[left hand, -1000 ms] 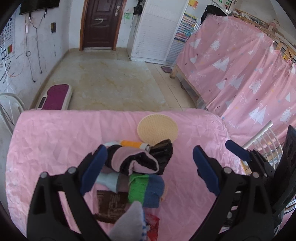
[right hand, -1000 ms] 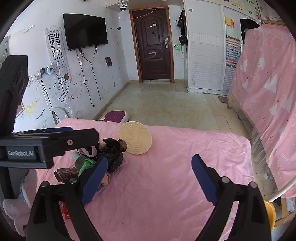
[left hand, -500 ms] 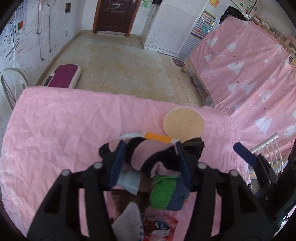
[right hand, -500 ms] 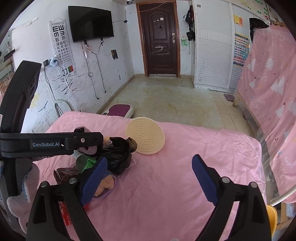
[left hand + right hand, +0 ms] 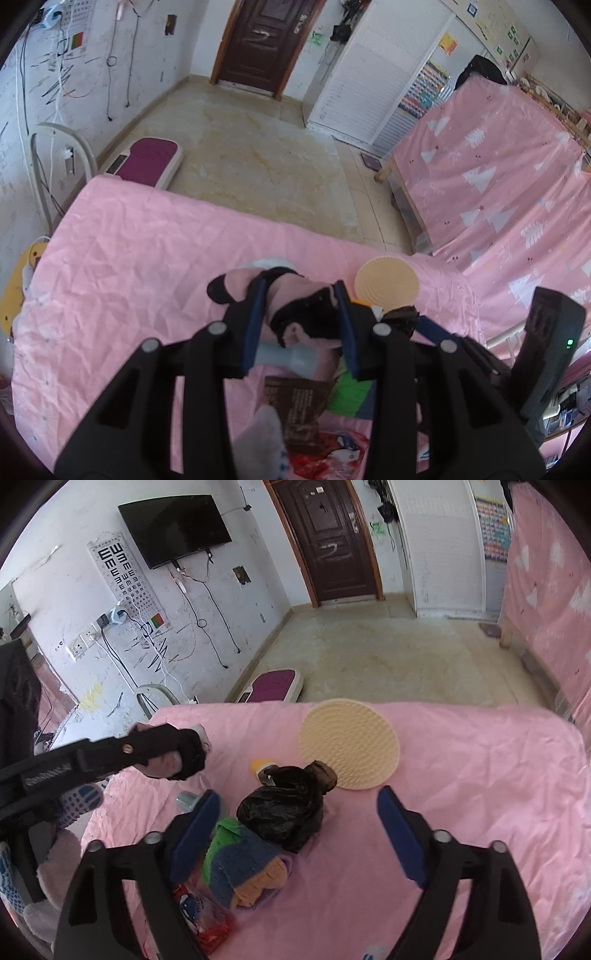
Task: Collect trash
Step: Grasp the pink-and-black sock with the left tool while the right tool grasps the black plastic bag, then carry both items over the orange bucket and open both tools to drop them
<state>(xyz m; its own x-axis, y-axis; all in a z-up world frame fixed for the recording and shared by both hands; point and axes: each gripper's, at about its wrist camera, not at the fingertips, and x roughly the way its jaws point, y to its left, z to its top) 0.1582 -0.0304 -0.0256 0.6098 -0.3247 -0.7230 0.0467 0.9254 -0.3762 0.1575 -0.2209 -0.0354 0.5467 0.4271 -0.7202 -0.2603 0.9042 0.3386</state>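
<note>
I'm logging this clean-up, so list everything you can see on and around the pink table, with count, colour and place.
Sock: one, pink and black, between left gripper's pads.
Bag: one, black, table middle, knotted.
Round mat: one, cream, beyond the bag.
Knit item: one, green, blue, orange, beside the bag.
Wrapper: one, red, near edge.
Brown packet: one, near edge.
Table cover: one, pink.
Scale: one, purple, on floor.
Left gripper: closing on the sock.
Right gripper: closing, bag between its pads, not touching.

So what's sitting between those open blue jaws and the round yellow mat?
In the right wrist view, a knotted black bag lies between the right gripper and the mat.
</note>
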